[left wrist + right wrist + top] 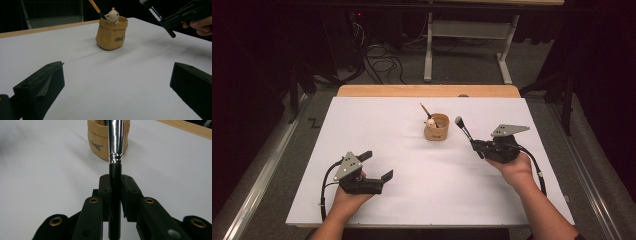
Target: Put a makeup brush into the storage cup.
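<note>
The makeup brush (115, 145) stood clamped by its black handle in the right hand-held gripper (115, 195), bristles raised near the tan pot (436, 128) on the white surface (402, 165). The left hand-held gripper (377, 167) rested well apart, jaws wide and holding nothing.

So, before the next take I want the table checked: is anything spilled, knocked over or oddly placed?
Nothing stands out. The tan holder stands upright on the white table with one brush leaning in it. The right gripper grips a second brush cleanly by its handle; the left gripper is open.
</note>
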Demonstrator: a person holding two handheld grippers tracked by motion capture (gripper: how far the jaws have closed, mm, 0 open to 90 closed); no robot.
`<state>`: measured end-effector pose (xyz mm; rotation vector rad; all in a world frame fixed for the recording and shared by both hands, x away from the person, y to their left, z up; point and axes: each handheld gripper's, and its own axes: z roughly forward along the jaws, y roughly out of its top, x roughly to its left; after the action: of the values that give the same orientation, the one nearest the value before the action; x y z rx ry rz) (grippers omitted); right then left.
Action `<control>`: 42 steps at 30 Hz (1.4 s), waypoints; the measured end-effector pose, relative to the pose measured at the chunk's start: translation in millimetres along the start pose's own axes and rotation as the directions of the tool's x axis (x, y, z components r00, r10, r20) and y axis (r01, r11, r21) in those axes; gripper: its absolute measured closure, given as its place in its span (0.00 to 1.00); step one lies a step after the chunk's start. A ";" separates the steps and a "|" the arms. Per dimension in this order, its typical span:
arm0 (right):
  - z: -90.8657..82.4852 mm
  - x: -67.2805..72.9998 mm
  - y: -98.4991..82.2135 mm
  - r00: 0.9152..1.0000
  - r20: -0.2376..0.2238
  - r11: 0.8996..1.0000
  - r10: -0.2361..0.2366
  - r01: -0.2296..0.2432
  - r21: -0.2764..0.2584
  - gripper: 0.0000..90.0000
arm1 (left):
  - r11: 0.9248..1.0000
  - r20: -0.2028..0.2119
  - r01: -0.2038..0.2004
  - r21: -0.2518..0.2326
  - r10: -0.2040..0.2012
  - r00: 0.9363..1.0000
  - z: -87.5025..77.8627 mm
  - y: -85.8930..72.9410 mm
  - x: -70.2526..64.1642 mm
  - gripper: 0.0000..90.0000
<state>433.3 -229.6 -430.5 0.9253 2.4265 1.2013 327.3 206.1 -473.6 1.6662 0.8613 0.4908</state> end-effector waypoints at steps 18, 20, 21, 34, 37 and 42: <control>3.0 9.4 7.6 1.000 0.010 0.988 -0.011 0.012 -0.155 0.89 | 1.000 0.001 0.000 0.000 0.000 1.000 -0.3 0.1 -0.2 0.00; 4.0 9.8 8.0 1.000 0.010 0.985 -0.003 0.005 -0.173 0.89 | 1.000 0.002 0.000 -0.001 0.000 1.000 -0.4 0.1 -0.2 0.00; 4.3 9.7 8.2 1.000 0.012 0.983 0.000 0.003 -0.183 0.89 | 1.000 0.002 0.000 -0.001 0.000 1.000 -0.5 0.1 -0.2 0.00; 11.4 12.5 10.4 1.000 0.019 0.953 0.016 -0.010 -0.303 0.89 | 1.000 0.003 -0.001 -0.004 0.001 1.000 -1.3 0.4 0.1 0.00; 13.2 13.5 11.0 1.000 0.016 0.948 0.022 -0.016 -0.319 0.89 | 1.000 0.004 -0.001 -0.007 0.001 1.000 -1.6 0.5 0.1 0.00; 17.9 14.9 11.3 0.999 0.014 0.936 0.034 -0.027 -0.350 0.89 | 1.000 0.005 -0.001 -0.008 0.001 1.000 -1.7 0.6 0.0 0.00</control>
<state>435.7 -203.8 -432.2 0.8606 2.0896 1.5609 326.3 207.1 -472.5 1.6598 0.8538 0.4898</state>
